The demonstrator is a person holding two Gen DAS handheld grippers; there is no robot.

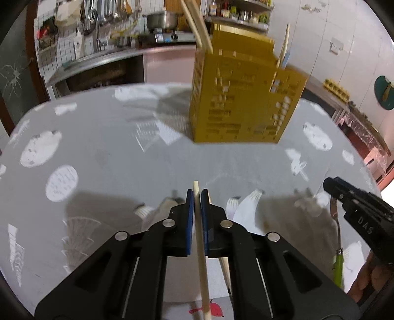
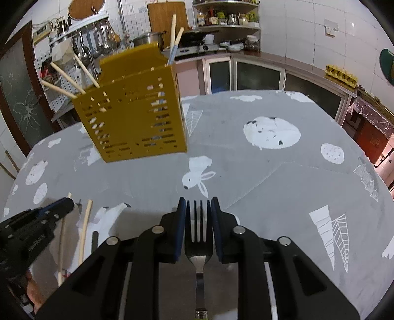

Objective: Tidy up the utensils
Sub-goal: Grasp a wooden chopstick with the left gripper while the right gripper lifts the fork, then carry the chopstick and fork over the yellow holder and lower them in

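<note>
Left gripper (image 1: 197, 197): blue pads pressed together on a pale wooden chopstick (image 1: 200, 246); the stick runs lengthwise between them, its tip poking just past the pad ends.
Second chopstick (image 1: 222, 261): lies under the left jaw block, beside the clamped one; only part of it shows, so I cannot tell if it touches the pads.
Right gripper (image 2: 197, 209): pads pinching a metal fork (image 2: 198, 236) by the sides of its head, tines pointing forward, shaft running back under the camera.
Fork handle: green end visible in the left wrist view, below the right gripper's black nose.
Yellow caddy (image 1: 241, 98): slotted plastic utensil holder standing on the table ahead of both grippers, well apart from them; motion-blurred.
Caddy contents: wooden chopsticks (image 2: 73, 81) lean out of one end, and a pair with blue bands (image 2: 173, 49) stands at the other.
Tablecloth (image 2: 270, 184): grey, printed with white rabbits, trees and round shapes.
Background: kitchen counter with a steel pot (image 1: 162, 19), a shelf of jars, hanging ladles.
</note>
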